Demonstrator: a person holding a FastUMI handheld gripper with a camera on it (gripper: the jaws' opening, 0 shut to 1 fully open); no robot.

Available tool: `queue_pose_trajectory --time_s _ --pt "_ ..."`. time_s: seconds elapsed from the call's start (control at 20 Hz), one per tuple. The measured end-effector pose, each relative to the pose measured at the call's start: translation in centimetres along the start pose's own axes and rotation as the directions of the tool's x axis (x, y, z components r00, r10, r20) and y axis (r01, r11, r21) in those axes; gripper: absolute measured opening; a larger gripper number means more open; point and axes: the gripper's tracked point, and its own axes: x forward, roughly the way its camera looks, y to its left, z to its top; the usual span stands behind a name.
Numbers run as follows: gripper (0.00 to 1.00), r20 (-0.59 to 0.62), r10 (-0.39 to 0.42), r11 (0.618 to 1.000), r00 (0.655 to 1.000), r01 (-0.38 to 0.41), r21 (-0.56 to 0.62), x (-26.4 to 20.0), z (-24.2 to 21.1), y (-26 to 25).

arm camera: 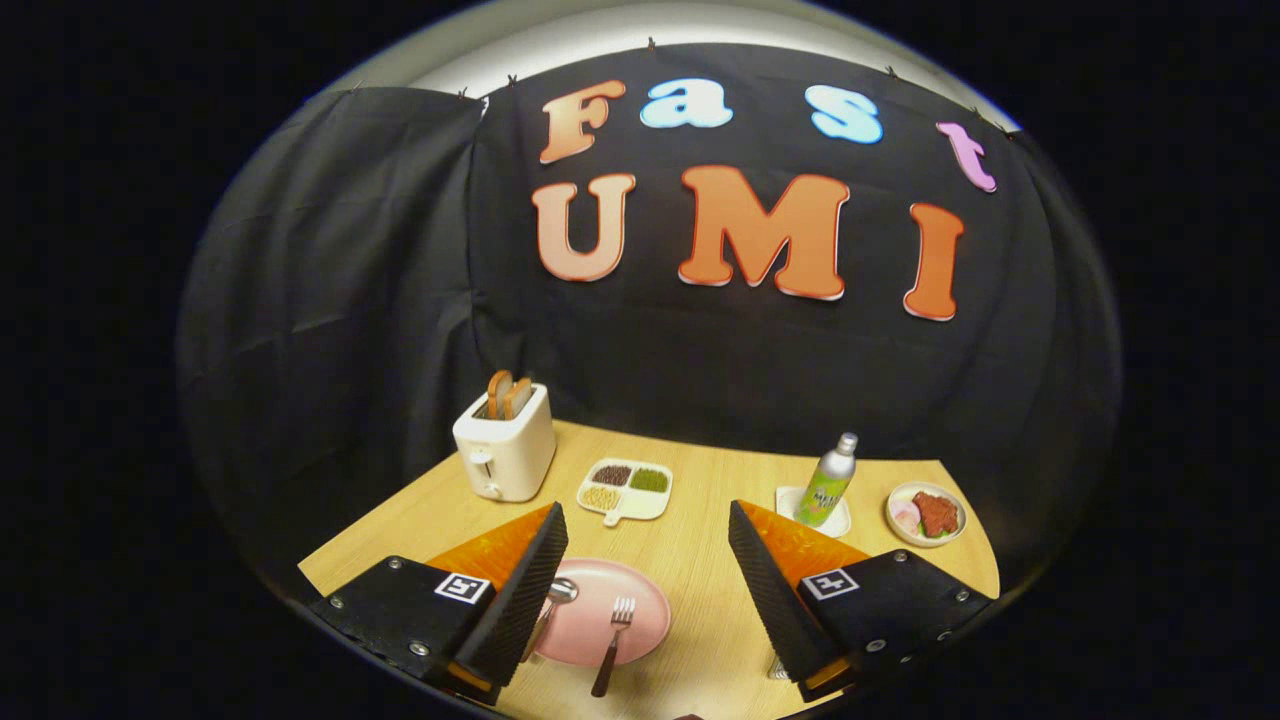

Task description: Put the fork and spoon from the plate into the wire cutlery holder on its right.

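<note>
We find the gripper (648, 560) above the bench (710, 590), jaws wide apart and holding nothing. Fork (612, 630) and spoon (552, 603) both lie on the plate (640, 600) between the jaws. We judge neither transfer begun; the holder is largely hidden.

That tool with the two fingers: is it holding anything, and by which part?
Nothing is held. The tool is open above the pink plate, where the fork and spoon lie untouched.
</note>
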Motion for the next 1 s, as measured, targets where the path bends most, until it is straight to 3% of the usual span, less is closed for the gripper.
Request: queue_pose_trajectory --time_s 0.2,0.45,0.75,0.85,1.0 --pt "0.97 -0.195 0.021 1.0 0.981 -0.023 -0.01 2.1 -5.0 1.1" --pt "0.94 -0.393 0.044 0.998 0.919 -0.056 -0.02 3.4 -9.9 2.2" --pt "0.94 -0.58 0.04 0.994 0.813 -0.094 -0.063 4.8 -14.9 2.2" --pt "0.89 -0.645 0.056 0.991 0.762 -0.122 -0.059 4.8 -16.4 2.6" --pt "0.88 -0.7 0.014 0.985 0.714 -0.129 -0.112 5.8 -18.5 2.1"
